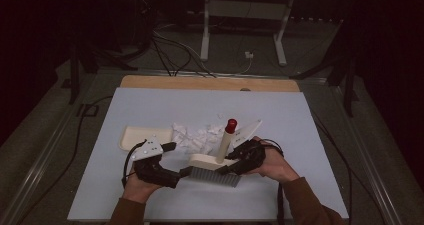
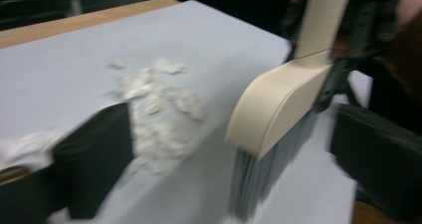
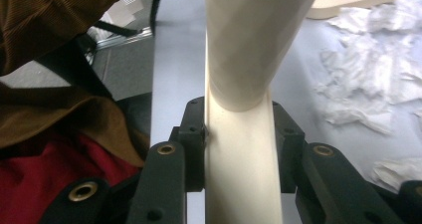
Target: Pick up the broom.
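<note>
— Two black jaws of the right gripper [image 3: 238, 134] clamp the smooth cream plastic brush [image 1: 215, 167] — grey bristles on the pale table [image 1: 280, 115]?
— Yes, beside crumpled white paper scraps [image 1: 197, 135]; left gripper [image 1: 172, 160] spread wide, blurred in its own view

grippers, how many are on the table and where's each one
2. The left gripper is at the front left, jaws apart, pointing at the paper scraps. The right gripper is at front right, clamped on the brush handle.

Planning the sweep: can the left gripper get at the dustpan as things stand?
Probably yes: the dustpan lies just beyond the left gripper, on its own side, nothing between them. The brush sits off to the right.
</note>
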`<act>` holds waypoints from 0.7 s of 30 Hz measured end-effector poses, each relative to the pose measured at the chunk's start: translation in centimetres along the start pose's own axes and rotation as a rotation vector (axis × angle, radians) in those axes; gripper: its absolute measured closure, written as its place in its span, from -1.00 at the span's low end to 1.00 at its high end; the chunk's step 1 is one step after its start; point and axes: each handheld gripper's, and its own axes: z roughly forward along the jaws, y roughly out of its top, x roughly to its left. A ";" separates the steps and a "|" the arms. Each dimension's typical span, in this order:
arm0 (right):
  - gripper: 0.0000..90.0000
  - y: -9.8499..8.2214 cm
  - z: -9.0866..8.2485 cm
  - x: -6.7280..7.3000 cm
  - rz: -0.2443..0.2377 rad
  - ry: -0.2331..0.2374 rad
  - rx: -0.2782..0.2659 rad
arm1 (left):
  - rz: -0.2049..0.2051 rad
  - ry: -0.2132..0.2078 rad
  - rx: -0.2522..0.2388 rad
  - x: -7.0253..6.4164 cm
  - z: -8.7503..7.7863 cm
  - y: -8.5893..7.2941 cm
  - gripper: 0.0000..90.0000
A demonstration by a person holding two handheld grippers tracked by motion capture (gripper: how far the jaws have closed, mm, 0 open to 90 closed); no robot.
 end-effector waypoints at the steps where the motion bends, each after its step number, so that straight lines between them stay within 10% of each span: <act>1: 0.50 0.0 -0.1 0.0 0.006 -0.007 -0.003 | -0.002 0.021 -0.015 0.1 -0.3 -0.2 -0.99; 21: 0.50 0.8 -2.1 -0.8 0.226 -0.165 -0.226 | -0.050 0.287 -0.078 2.8 -6.5 -3.4 -0.93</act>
